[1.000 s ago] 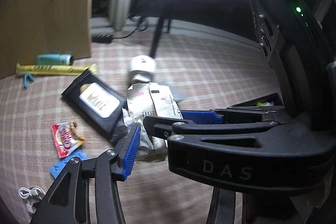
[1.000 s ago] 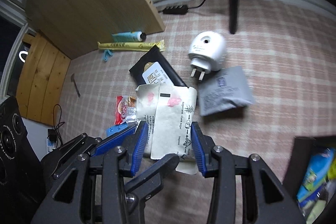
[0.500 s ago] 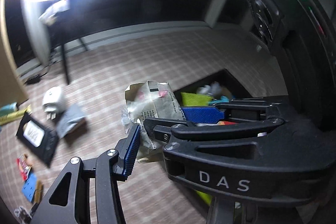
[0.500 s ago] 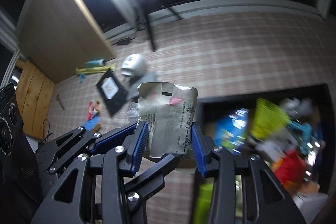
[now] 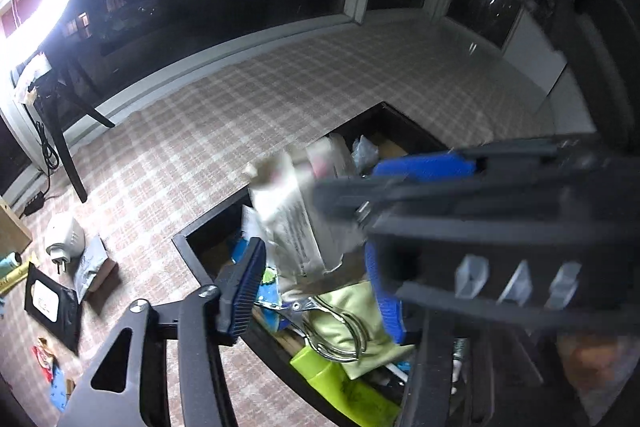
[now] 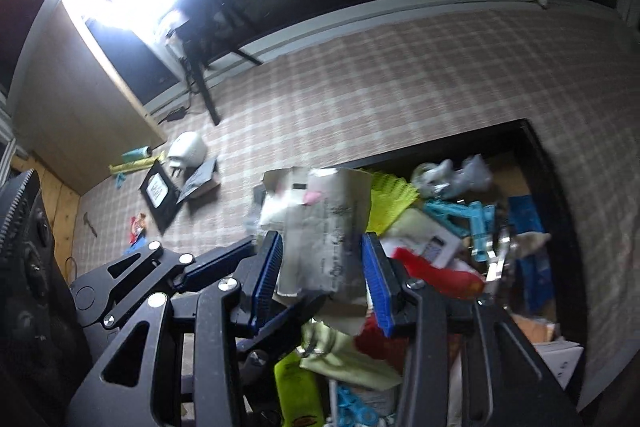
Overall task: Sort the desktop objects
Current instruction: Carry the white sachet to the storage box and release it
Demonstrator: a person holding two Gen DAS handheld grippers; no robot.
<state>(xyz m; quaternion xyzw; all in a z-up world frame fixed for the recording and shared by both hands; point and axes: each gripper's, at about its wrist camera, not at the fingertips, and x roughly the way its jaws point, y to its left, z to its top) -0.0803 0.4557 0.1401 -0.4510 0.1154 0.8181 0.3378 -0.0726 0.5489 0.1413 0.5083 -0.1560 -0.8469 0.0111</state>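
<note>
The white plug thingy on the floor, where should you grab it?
Grip the white plug across its rounded body from above, jaws on its two sides, clear of the prongs at its lower end. It lies loose on the carpet, apparently touching a grey pouch.

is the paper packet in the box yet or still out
Out. The packet is clamped upright in the right gripper, hanging above the open box, not resting among its contents.

printed text on the crumpled packet [image 6: 320, 223] is smearing with motion blur, unreadable. right gripper [image 5: 384, 239] is blocking the far side of the black bin [image 5: 192, 243] in the left wrist view. bin contents are blurring; lower bin edge is running out of frame.
</note>
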